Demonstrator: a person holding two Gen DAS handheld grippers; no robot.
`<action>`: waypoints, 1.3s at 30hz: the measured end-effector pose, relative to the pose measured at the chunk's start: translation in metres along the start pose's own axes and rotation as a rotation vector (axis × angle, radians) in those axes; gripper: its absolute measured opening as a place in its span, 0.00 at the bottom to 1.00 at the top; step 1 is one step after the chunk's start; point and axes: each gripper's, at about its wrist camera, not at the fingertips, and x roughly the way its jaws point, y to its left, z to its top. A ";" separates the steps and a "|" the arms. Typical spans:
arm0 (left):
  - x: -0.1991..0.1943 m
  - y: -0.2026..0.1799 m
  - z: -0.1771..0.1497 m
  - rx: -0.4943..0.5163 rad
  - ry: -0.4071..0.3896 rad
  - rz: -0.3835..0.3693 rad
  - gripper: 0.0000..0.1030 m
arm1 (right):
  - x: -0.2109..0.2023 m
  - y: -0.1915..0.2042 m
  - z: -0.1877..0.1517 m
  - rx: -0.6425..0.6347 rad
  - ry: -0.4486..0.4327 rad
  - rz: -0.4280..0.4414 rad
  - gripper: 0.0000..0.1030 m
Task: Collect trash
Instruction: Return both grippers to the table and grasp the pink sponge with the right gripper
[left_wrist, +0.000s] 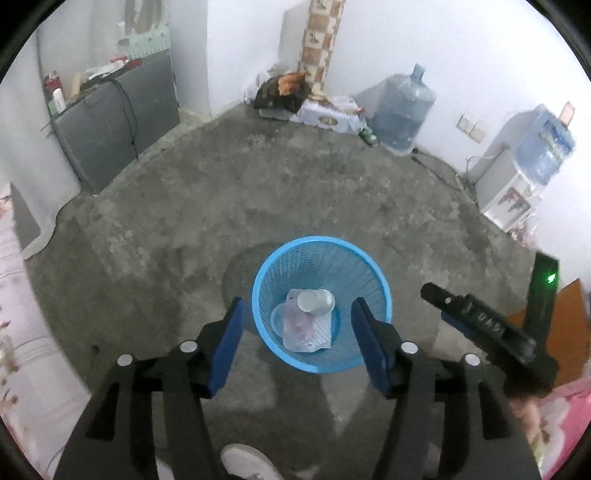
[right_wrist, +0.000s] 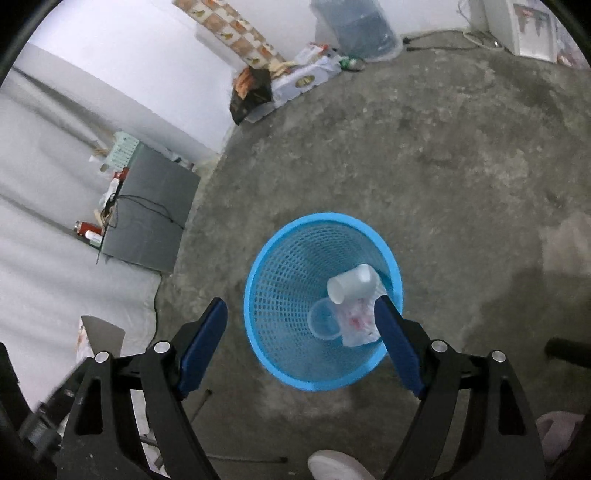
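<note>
The left gripper (left_wrist: 297, 332) hangs over the blue mesh basket (left_wrist: 380, 291) with its jaws spread wide and holding nothing. The right gripper (right_wrist: 301, 338) is likewise wide apart above the same basket (right_wrist: 280, 280). Inside, a white cup (right_wrist: 352, 283) lies on crumpled wrappers (right_wrist: 356, 325) beside a clear lid (right_wrist: 323, 319). The basket stands on the concrete floor (left_wrist: 295, 184).

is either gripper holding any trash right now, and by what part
Nothing is held. The left gripper and right gripper are both open and empty above the blue basket.

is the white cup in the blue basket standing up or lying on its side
On its side: the white cup lies across crumpled wrappers in the blue basket, mouth facing sideways.
</note>
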 end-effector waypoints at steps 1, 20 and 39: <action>-0.009 0.003 -0.002 -0.012 0.000 -0.003 0.59 | -0.004 0.003 -0.001 -0.013 -0.004 0.002 0.78; -0.244 0.152 -0.196 -0.173 -0.289 0.347 0.64 | -0.050 0.142 -0.082 -0.467 0.129 0.188 0.85; -0.172 0.193 -0.213 -0.183 -0.213 0.473 0.58 | -0.075 0.218 -0.157 -0.611 0.226 0.327 0.85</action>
